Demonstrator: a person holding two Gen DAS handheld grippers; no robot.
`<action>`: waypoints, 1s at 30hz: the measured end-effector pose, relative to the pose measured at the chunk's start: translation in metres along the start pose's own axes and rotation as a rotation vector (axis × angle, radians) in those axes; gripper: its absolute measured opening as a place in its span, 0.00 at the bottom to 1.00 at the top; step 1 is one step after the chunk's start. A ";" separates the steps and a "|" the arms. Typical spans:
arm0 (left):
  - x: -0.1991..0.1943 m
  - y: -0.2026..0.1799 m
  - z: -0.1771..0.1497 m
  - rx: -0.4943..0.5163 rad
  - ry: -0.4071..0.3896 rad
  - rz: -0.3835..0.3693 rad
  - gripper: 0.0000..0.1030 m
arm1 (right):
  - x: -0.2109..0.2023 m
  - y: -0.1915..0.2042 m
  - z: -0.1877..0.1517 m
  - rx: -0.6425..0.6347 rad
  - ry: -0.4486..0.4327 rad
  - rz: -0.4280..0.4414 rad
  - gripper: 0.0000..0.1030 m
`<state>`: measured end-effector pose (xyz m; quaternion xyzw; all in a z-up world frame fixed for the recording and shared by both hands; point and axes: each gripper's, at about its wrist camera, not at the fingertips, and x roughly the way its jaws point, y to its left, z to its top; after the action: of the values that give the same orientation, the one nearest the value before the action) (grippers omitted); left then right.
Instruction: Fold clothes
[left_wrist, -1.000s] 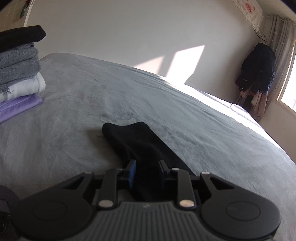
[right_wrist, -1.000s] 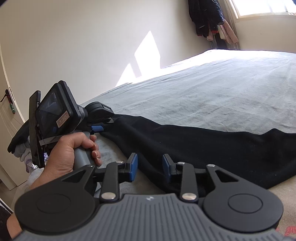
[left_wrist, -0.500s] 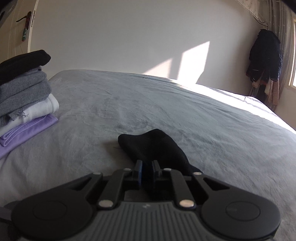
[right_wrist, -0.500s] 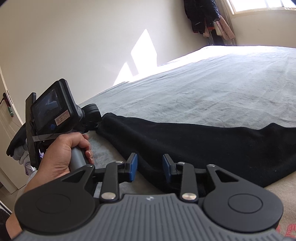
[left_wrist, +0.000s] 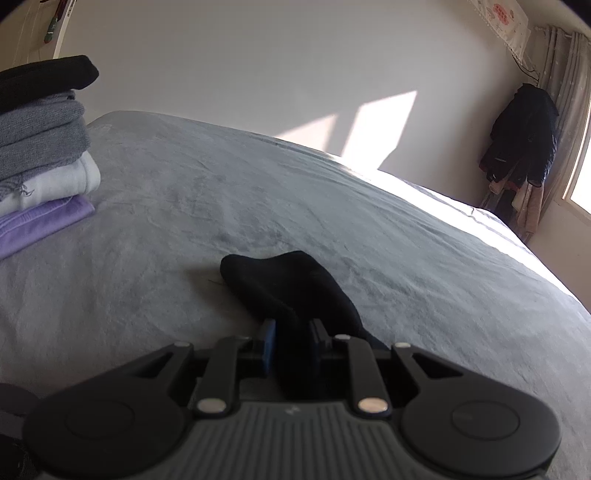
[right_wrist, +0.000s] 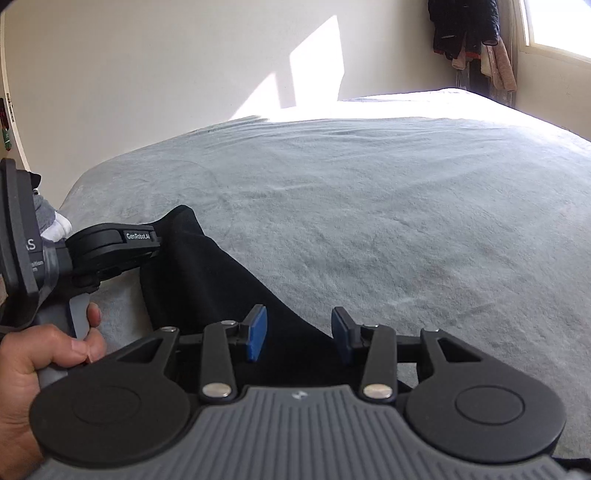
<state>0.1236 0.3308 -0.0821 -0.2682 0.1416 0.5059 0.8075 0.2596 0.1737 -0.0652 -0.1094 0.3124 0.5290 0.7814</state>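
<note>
The black garment (left_wrist: 291, 291) lies on the grey bedspread (left_wrist: 369, 229), near the front edge of the bed. In the left wrist view one rounded end of it rests flat on the cover while the rest runs back, bunched, between the fingers of the left gripper (left_wrist: 291, 341). Those jaws stand only a little apart, and the dark cloth fills the gap between the blue pads, so the left gripper appears to be pinching the garment. In the right wrist view the same cloth runs as a long dark band from the left gripper towards the right gripper (right_wrist: 299, 334). The right jaws are moderately wide and opening; the cloth lies beneath and between them, but the pads press on nothing. A hand (right_wrist: 40, 354) grips the left tool's handle at the left of that view.

At the far left of the bed stands a stack of folded clothes (left_wrist: 40, 147): black on top, then grey, pale and lilac. Judging by that pile, much of the task is done. This black piece looks narrowed lengthwise, but it still seems to need further folds and a place on the stack.
</note>
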 end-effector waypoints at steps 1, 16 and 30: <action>0.000 0.000 0.000 -0.002 -0.001 0.002 0.17 | 0.004 0.003 -0.002 -0.022 -0.002 0.001 0.34; -0.001 -0.001 0.000 0.003 -0.003 0.022 0.19 | 0.004 0.008 0.018 0.001 -0.037 0.006 0.31; 0.001 0.000 -0.002 -0.007 -0.001 0.047 0.14 | 0.070 0.029 0.049 -0.081 -0.012 0.146 0.03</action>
<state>0.1242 0.3305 -0.0848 -0.2674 0.1454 0.5254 0.7946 0.2692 0.2637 -0.0643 -0.1147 0.2932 0.5975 0.7375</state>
